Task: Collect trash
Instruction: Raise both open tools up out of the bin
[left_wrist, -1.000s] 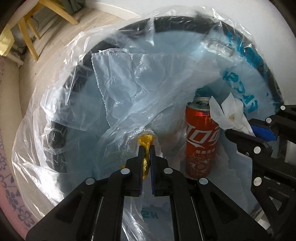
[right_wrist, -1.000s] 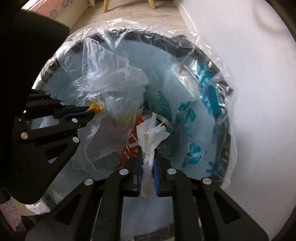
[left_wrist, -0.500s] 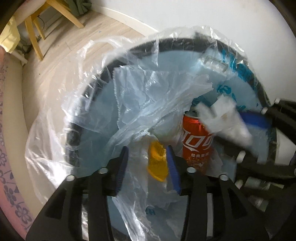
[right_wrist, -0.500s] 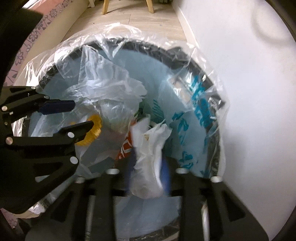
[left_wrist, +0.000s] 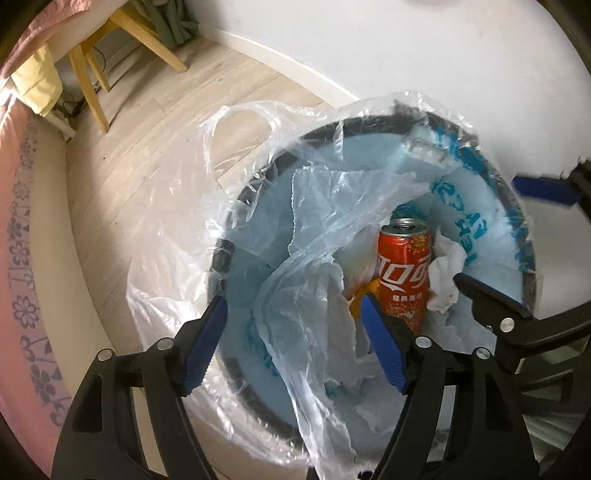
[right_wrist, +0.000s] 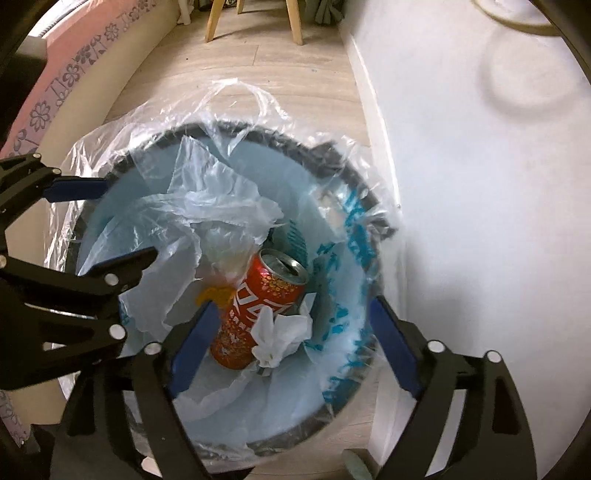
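Starting at the left, our left gripper (left_wrist: 291, 339) hangs over the near rim of the trash bin (left_wrist: 221, 258) with its jaws spread wide and nothing between the blue pads (left_wrist: 205, 345). Just past its right finger, a small yellow scrap (left_wrist: 364, 293) lies in the bin against the red soda can (left_wrist: 404, 273), partly tucked under the loose clear plastic sheet (left_wrist: 332, 229) that drapes across the middle. To the right of the can sits the crumpled white tissue (left_wrist: 447, 275), touching the can's side.

Further right, our right gripper (right_wrist: 291, 343) hovers above that same spot, jaws also fully apart and empty, with the tissue (right_wrist: 279, 330) and can (right_wrist: 258, 310) directly below.

We judge that the drop is done for both pieces, so the step in hand is pulling clear. To do it well we lift both tools straight up rather than sweeping sideways, because the liner bag (right_wrist: 236, 96) folded over the rim is thin and its loose handle loops stand near our fingers. The plastic sheet hangs close to the left tool's right pad, so we keep the jaws apart while rising; closing now could pinch the film and drag trash back out. The two tools sit near each other, so we part them as we rise.
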